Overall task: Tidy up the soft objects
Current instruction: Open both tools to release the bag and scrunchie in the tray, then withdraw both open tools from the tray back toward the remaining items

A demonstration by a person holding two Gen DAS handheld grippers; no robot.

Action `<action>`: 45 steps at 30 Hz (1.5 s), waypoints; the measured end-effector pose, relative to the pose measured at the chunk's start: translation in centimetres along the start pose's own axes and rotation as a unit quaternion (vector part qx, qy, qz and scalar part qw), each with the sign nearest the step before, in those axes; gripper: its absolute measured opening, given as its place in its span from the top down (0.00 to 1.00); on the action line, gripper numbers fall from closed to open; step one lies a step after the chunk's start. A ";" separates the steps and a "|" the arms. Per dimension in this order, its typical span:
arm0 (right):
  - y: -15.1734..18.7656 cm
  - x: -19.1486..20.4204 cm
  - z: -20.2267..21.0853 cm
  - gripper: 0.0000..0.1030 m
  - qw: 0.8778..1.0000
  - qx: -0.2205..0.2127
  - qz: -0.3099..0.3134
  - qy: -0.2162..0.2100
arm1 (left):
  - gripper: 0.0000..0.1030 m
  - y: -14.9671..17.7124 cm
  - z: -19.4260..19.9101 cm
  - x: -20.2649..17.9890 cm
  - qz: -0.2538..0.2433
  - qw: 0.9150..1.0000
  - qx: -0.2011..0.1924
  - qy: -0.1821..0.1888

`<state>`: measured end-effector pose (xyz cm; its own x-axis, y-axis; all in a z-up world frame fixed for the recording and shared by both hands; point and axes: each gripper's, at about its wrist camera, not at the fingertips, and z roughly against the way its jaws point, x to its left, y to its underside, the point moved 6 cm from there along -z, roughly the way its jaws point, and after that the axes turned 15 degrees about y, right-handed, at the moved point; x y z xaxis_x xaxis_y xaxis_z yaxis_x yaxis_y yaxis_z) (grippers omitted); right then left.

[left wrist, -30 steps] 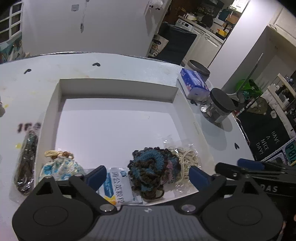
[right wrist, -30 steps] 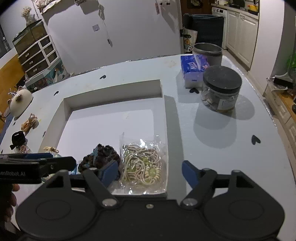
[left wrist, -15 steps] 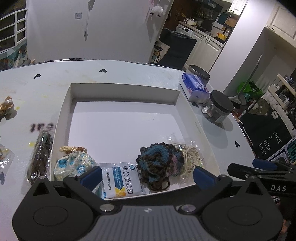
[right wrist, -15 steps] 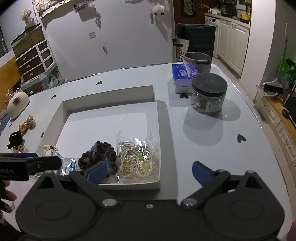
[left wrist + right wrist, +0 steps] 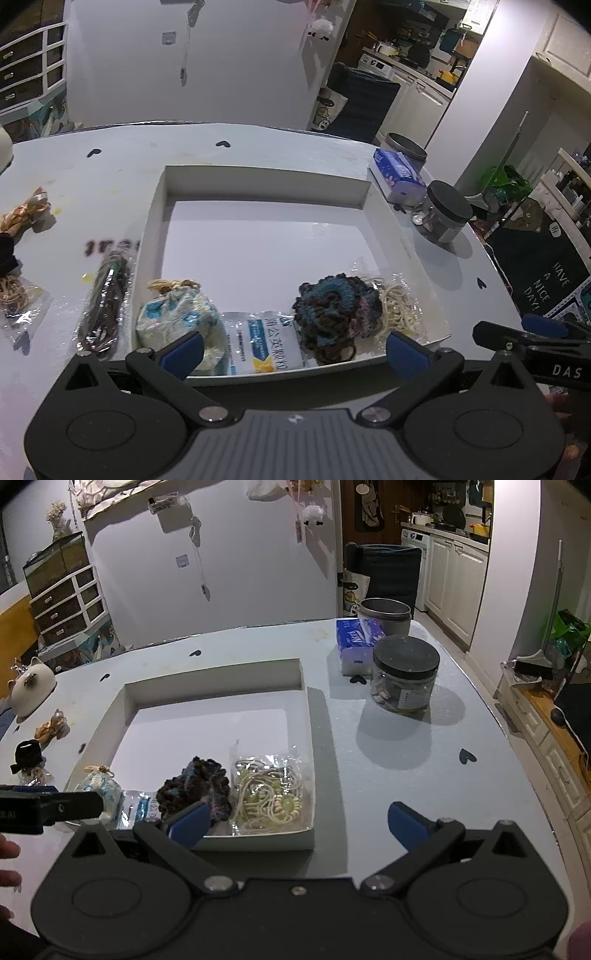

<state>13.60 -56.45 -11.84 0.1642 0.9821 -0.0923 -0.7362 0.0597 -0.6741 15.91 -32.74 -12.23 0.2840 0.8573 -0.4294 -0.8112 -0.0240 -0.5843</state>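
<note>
The left gripper (image 5: 295, 350) hangs over the near edge of the white tray (image 5: 266, 184), its blue-tipped fingers (image 5: 183, 352) spread wide with nothing held between them. The right gripper (image 5: 297, 825) sits to its right above the tray's near right corner, and its jaws have just been opening; they too stand wide and grip nothing. Four soft things lie in a row along the tray's near wall: at the left a small blue-and-white drawstring pouch (image 5: 177, 317) with a straw-coloured tie, next a flat white-and-blue sachet (image 5: 266, 341), then a dark crocheted bundle (image 5: 334, 312) in blue, brown and pink yarn, and at the right a clear bag of cream cord (image 5: 269, 792) lying against the bundle. The far part of the tray is bare. On the counter (image 5: 110, 177) left of the tray lie a dark braided piece in clear wrap (image 5: 105, 299) and a gold ribbon bow (image 5: 24, 216). To the right, well apart from the tray, stand a black-lidded jar (image 5: 404, 679) and a tissue pack (image 5: 354, 646).
</note>
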 end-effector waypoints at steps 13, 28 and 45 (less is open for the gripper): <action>0.0 2.2 1.6 0.00 1.000 -0.013 -0.002 0.004 | 0.00 0.2 2.0 2.2 -0.006 1.000 -0.006 -0.007; -0.7 9.7 2.9 0.00 1.000 -0.009 -0.020 0.001 | 0.00 -0.9 7.4 9.6 -0.002 0.999 -0.019 -0.031; -1.1 21.7 3.7 0.00 1.000 -0.008 -0.005 -0.016 | 0.00 -1.8 13.2 20.0 0.011 0.998 -0.036 -0.053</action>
<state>15.56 -34.52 -10.36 0.1496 0.9868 -0.0627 -0.7247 0.0663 -0.6859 16.26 -8.73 -10.68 0.2072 0.9058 -0.3695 -0.7767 -0.0773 -0.6251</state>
